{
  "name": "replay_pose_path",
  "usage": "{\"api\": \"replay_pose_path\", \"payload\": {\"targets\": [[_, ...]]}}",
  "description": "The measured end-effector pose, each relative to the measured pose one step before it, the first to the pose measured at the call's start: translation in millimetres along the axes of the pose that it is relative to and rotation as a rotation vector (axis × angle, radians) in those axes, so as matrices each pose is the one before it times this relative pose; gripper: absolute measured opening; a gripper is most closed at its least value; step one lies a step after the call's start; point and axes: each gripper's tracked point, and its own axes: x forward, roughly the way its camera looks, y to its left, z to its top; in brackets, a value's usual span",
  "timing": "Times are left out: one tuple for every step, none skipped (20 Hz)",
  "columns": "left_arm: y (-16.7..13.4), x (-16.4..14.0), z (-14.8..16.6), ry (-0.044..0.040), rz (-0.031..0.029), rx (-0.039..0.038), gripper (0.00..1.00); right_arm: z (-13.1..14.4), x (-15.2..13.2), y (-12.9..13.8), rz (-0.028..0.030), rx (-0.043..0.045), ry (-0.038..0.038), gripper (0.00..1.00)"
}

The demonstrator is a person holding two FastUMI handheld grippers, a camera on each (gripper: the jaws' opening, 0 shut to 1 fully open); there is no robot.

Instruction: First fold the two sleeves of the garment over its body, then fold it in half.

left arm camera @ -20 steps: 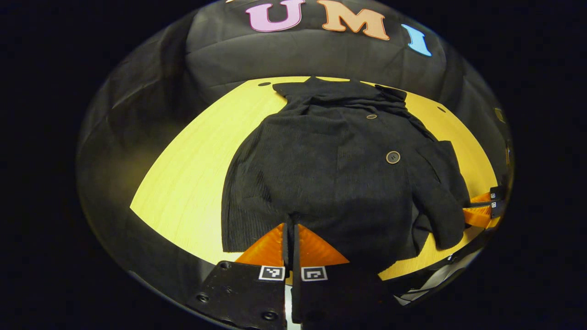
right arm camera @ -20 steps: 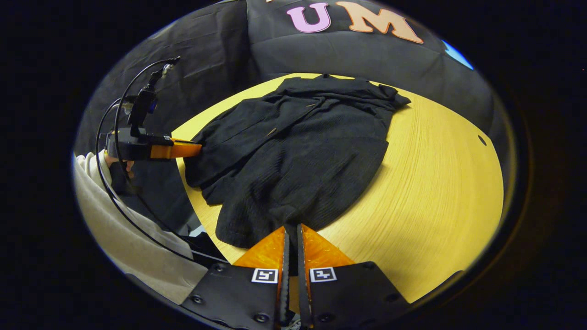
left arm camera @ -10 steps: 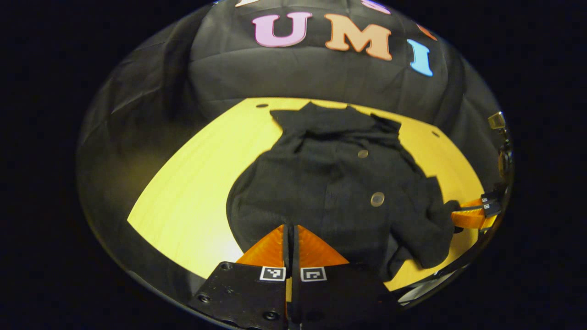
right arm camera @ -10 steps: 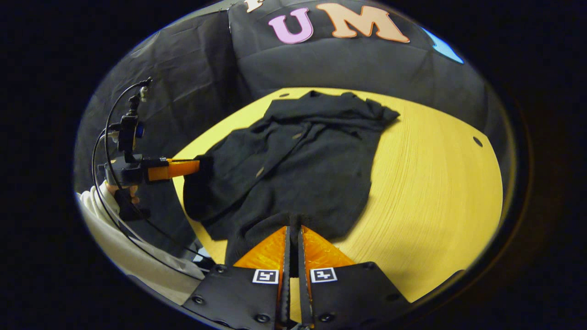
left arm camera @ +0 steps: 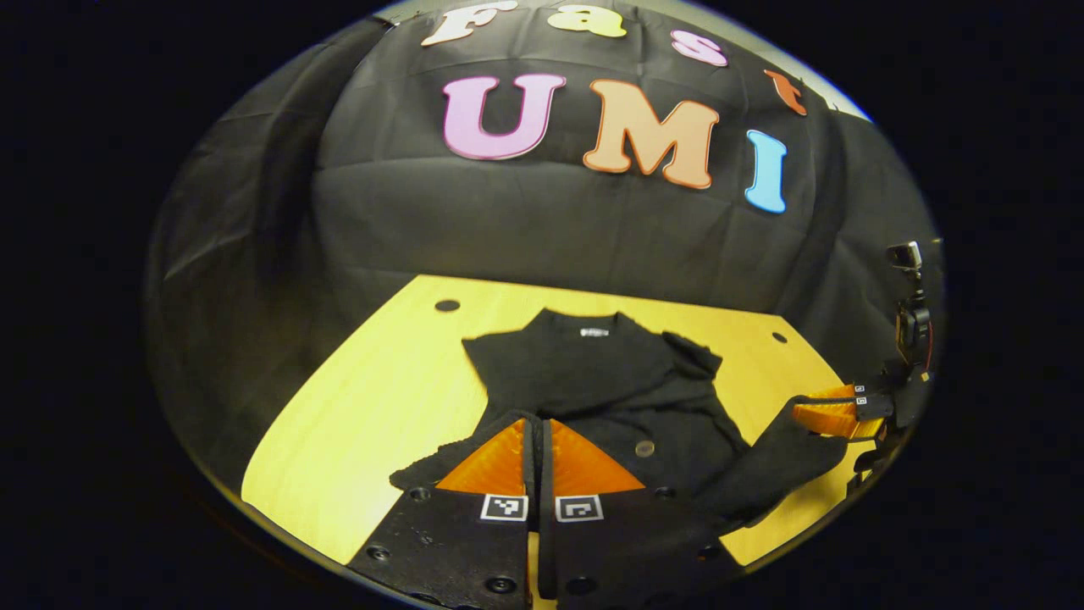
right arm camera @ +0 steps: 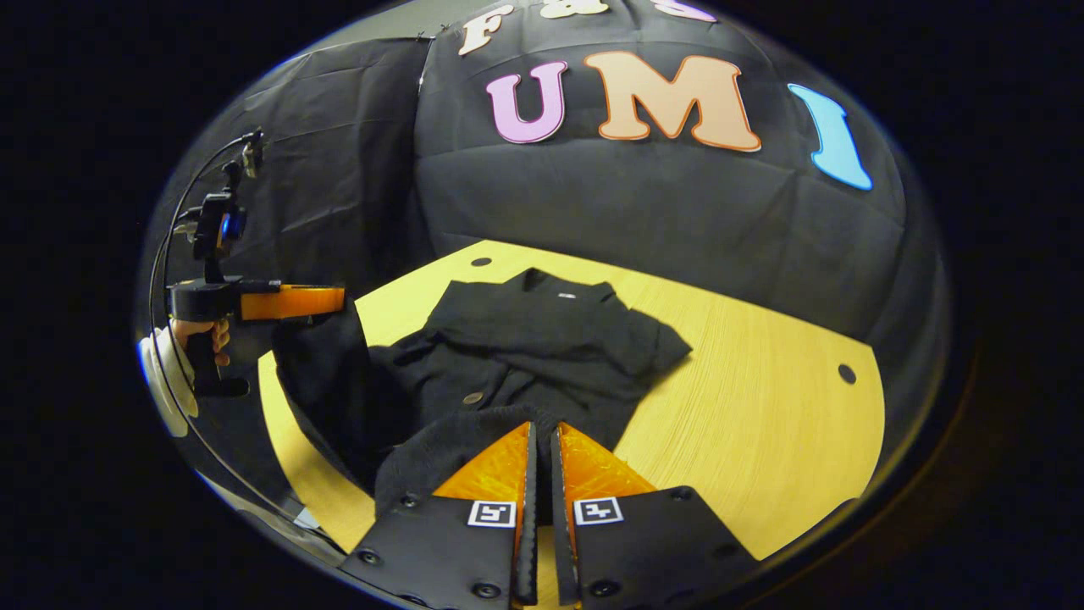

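Both tools lift the near edge of the black garment off the worktop

The black garment (left arm camera: 593, 381) lies on the round yellow worktop (left arm camera: 364, 424), its collar end flat toward the black cloth wall (left arm camera: 542, 229) at the back and its near end raised in the air. A small pale label (left arm camera: 594, 332) shows inside the collar, and one button (left arm camera: 644, 448) shows on the front in the left gripper view.

The left tool (left arm camera: 538, 432) has its two orange fingers pressed together, with the dark knit of the hem caught between them; cloth hangs to either side of the fingertips. In the right gripper view the same tool (right arm camera: 334, 301) appears off to the side, held level above the worktop edge by a hand (right arm camera: 196, 332) with a pale sleeve (right arm camera: 165, 373), and a fold of fabric drapes down from its tip.

The right tool (right arm camera: 540, 436) is likewise pinched closed on the hem, the cloth bunched over the fingertips. In the left gripper view it (left arm camera: 800, 411) sits at the far side, with a strip of the garment stretched from its orange fingers down toward the worktop.

A sleeve (right arm camera: 652, 343) is folded in over the body near the collar. Small dark holes (right arm camera: 846, 373) mark the bare part of the worktop.
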Motion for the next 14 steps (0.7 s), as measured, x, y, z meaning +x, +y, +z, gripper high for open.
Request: {"api": "replay_pose_path", "payload": {"targets": [[-1.04, 13.45, 14.51, -0.02134, -0.00679, 0.0106, 0.0, 13.64, 8.43, -9.82, -0.01962, -0.0082, -0.00856, 0.11], [1.21, 12.47, 13.33, -0.02025, 0.001, 0.01265, 0.0, 11.89, 6.78, -10.65, -0.02091, -0.00675, -0.0106, 0.11], [4.33, 14.53, 12.8, -0.01472, 0.01462, 0.02049, 0.0, 12.17, 7.84, -13.57, -0.03137, -0.00418, -0.00178, 0.11], [5.36, 13.27, 9.5, -0.01063, 0.01226, 0.02254, 0.0, 10.05, 11.2, -15.41, -0.03532, -0.00599, -0.00057, 0.11], [3.88, 14.19, 9.26, -0.01083, 0.00697, 0.01994, 0.0, 12.8, 10.55, -15.06, -0.02863, 0.00133, -0.00373, 0.11], [4.0, 15.07, 11.11, -0.02344, 0.00599, 0.01454, 0.0, 12.06, 13.52, -11.75, -0.02162, 0.00791, 0.00263, 0.11], [4.92, 15.62, 10.59, -0.01974, 0.01271, 0.01486, 0.0, 10.57, 12.57, -11.13, -0.0234, 0.01132, 0.00837, 0.11], [5.86, 12.72, 6.89, -0.00602, 0.02116, 0.02054, 0.0, 7.39, 11.38, -9.96, -0.02248, -0.001, 0.00221, 0.09], [4.21, 14.76, 5.01, -0.00047, 0.01451, 0.02424, 0.0, 9.53, 12.91, -8.24, -0.01235, -0.00286, 0.005, 0.11], [1.61, 14.18, 1.68, 0.0081, 0.00484, 0.01838, 0.0, 6.47, 11.69, -3.36, -0.00463, 0.00049, 0.01009, 0.11], [0.55, 13.81, 1.72, 0.00957, -0.00286, 0.00496, 0.0, 5.11, 12.82, -2.3, -0.00188, 0.00054, 0.01582, 0.11], [0.29, 14.39, 0.3, 0.01339, 0.00061, -0.00339, 0.0, 2.96, 12.06, -1.88, -0.00849, 0.00155, 0.01564, 0.11], [-0.51, 12.67, -0.86, 0.01665, 0.00416, -0.00111, 0.0, 2.76, 10.35, -0.42, -0.00724, 0.001, 0.01931, 0.11], [-1.3, 10.93, -3.18, 0.00897, 0.00188, 0.00842, 0.0, 0.31, 11.1, 0.54, -0.01158, -0.0035, 0.0162, 0.11]]}}
